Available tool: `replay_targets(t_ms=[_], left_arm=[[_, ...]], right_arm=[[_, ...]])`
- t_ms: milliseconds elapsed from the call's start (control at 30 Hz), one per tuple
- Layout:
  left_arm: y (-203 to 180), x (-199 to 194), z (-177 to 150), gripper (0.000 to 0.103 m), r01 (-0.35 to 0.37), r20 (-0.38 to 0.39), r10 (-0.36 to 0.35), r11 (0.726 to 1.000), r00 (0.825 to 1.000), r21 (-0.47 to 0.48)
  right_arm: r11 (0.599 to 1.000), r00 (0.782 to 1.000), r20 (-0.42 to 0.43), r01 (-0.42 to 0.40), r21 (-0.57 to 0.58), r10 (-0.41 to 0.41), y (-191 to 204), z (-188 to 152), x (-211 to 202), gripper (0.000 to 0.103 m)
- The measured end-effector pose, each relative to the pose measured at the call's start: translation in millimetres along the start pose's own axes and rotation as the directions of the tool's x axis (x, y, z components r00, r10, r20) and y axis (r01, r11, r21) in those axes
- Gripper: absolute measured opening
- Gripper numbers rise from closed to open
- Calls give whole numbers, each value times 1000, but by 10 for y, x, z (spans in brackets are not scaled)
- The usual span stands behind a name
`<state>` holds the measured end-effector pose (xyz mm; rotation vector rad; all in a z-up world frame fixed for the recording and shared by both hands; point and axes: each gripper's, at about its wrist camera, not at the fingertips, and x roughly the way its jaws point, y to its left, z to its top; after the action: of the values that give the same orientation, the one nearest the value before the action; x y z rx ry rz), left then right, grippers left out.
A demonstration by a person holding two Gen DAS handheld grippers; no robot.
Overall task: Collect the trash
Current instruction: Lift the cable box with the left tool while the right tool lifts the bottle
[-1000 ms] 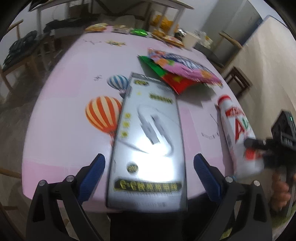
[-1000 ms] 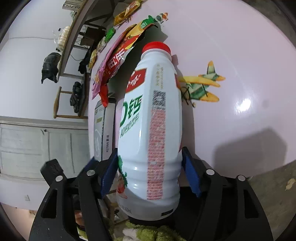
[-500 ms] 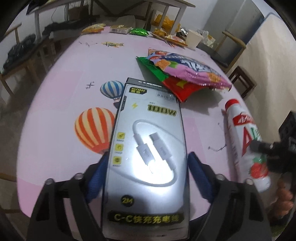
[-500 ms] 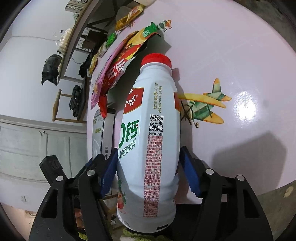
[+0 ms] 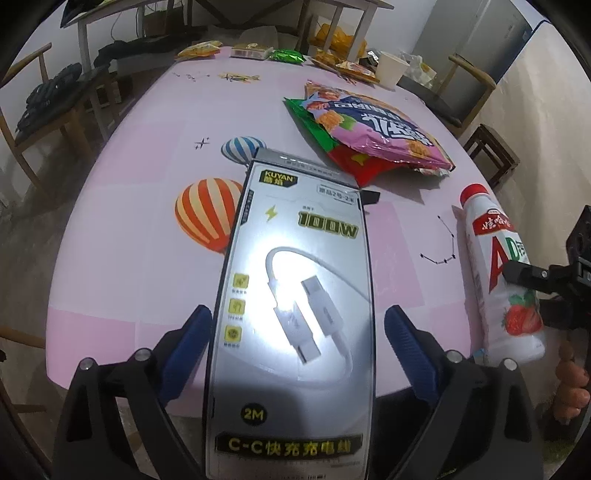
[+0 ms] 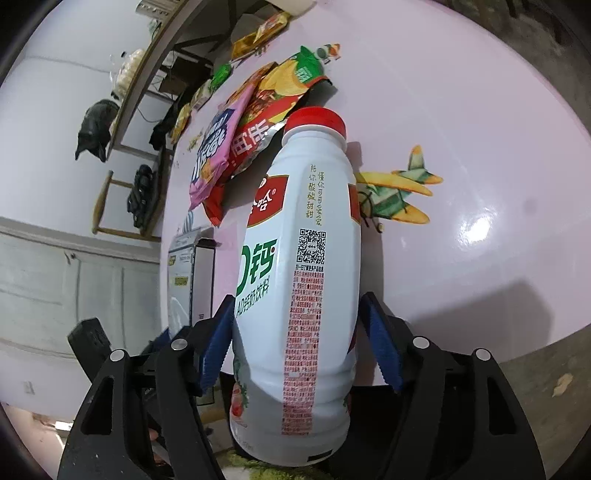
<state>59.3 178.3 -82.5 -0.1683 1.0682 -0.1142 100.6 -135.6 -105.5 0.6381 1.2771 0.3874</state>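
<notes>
My left gripper (image 5: 295, 339) is shut on a grey charging-cable box (image 5: 295, 295) and holds it above the near edge of the pink table (image 5: 147, 184). My right gripper (image 6: 299, 343) is shut on a white drink bottle with a red cap (image 6: 303, 258), lifted off the table. The bottle also shows in the left wrist view (image 5: 502, 273) at the right edge. The box shows in the right wrist view (image 6: 188, 273) to the left of the bottle. A pile of snack wrappers (image 5: 369, 129) lies further back on the table, also in the right wrist view (image 6: 251, 133).
More wrappers (image 5: 251, 51) and a paper cup (image 5: 391, 70) sit along the table's far edge. Chairs (image 5: 44, 110) stand left of the table, stools (image 5: 491, 147) right. A second table (image 5: 221, 11) stands behind.
My left gripper closed on the cable box and lifted it toward the camera. My right gripper kept hold of the bottle and drew it back slightly.
</notes>
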Motion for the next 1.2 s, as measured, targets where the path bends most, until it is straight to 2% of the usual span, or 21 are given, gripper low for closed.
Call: replay_targets(t_ms=[133, 300, 367, 433, 467, 533, 667, 767, 933, 1033, 1200], left_arm=[[-44, 18, -13, 92, -28, 12, 28, 999, 1000, 24], [-132, 27, -86, 88, -100, 23, 98, 992, 995, 83], [-148, 23, -102, 88, -107, 26, 105, 991, 994, 87], [-161, 18, -111, 81, -109, 35, 106, 989, 994, 96], [-159, 14, -115, 81, -109, 40, 105, 989, 994, 97], [-147, 9, -116, 81, -102, 46, 98, 991, 994, 90], [-111, -58, -132, 80, -77, 58, 74, 995, 996, 57], [-50, -166, -184, 80, -48, 70, 47, 999, 996, 15], [-2, -365, -266, 80, 30, 80, -26, 999, 996, -41], [-56, -497, -280, 80, 55, 102, -50, 998, 994, -42], [-307, -697, -192, 80, 86, 148, -87, 996, 985, 10]], right_arm=[[999, 1000, 13, 28, -31, -27, 45, -27, 22, 66], [995, 998, 12, 62, -72, -61, 87, -74, 38, 67], [993, 997, 10, 74, -88, -73, 102, -73, 46, 67], [989, 996, 14, 92, -115, -91, 134, -80, 63, 68], [986, 995, 15, 99, -132, -98, 152, -83, 73, 68], [985, 995, 20, 99, -143, -97, 136, -89, 73, 63], [994, 999, 16, 44, -99, -43, 53, -107, 17, 62], [998, 999, -9, -31, -54, 30, -57, -131, -25, 62], [989, 989, -34, -147, 11, 147, -235, -179, -127, 62], [977, 977, -32, -208, 41, 209, -307, -200, -211, 62], [966, 967, 18, -254, 48, 253, -380, -232, -452, 62]])
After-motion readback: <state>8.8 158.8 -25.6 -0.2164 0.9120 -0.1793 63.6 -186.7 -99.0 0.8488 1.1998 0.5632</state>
